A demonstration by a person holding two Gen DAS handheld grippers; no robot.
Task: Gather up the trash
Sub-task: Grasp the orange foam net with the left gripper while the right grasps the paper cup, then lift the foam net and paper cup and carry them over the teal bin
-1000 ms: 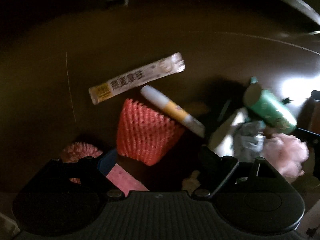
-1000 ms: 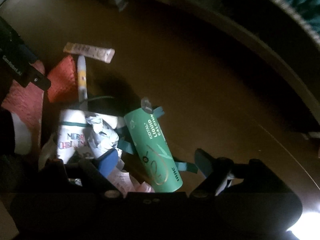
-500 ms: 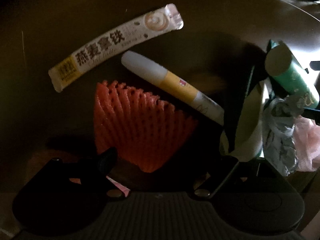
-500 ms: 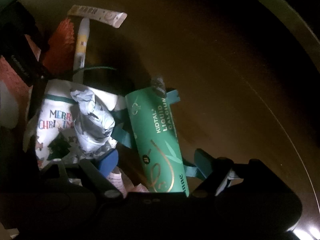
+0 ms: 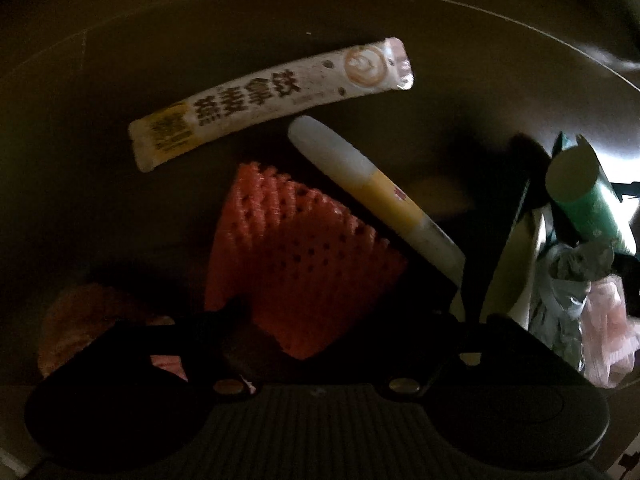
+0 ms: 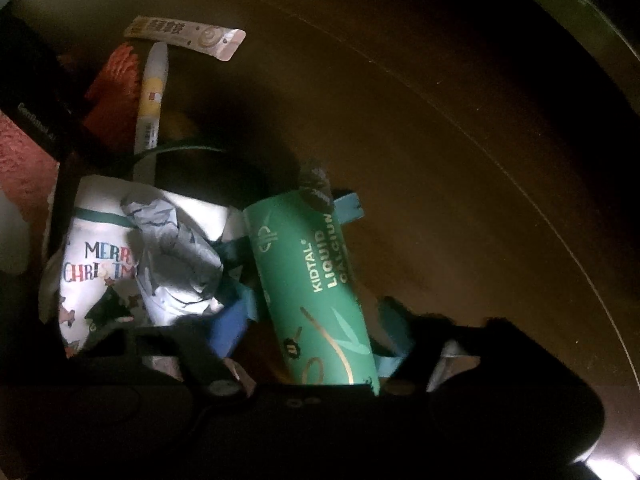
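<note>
Both pairs of jaws are closing at this moment, each with a piece of trash between them but, as far as the dim light lets me tell, not yet pressed by the pads. Nearest on one side, the left gripper (image 5: 320,320) straddles the low tip of the red foam net (image 5: 296,264); that net is soft and springy, so I reckon the fingers could squash it flat and let it slide out, or catch only a corner. On the other side the right gripper (image 6: 316,340) has the green tube (image 6: 312,284) lying lengthwise between its fingers; being round and smooth, it may roll or squirt forward as the squeeze lands. Crowded against the tube sit a crumpled paper wad (image 6: 176,264) and a Christmas paper bag (image 6: 96,272), and the blue pad on that side is almost in the wad, so it might be nipped along with the tube or dragged off the pile. A little farther out a white and yellow glue stick (image 5: 376,196) lies just beside the net's edge and could be knocked rolling across the dark round table (image 5: 480,80). Farthest off, the long drink sachet (image 5: 272,100) lies flat and clear of both grippers, and so thin that it will be awkward to pinch later.
</note>
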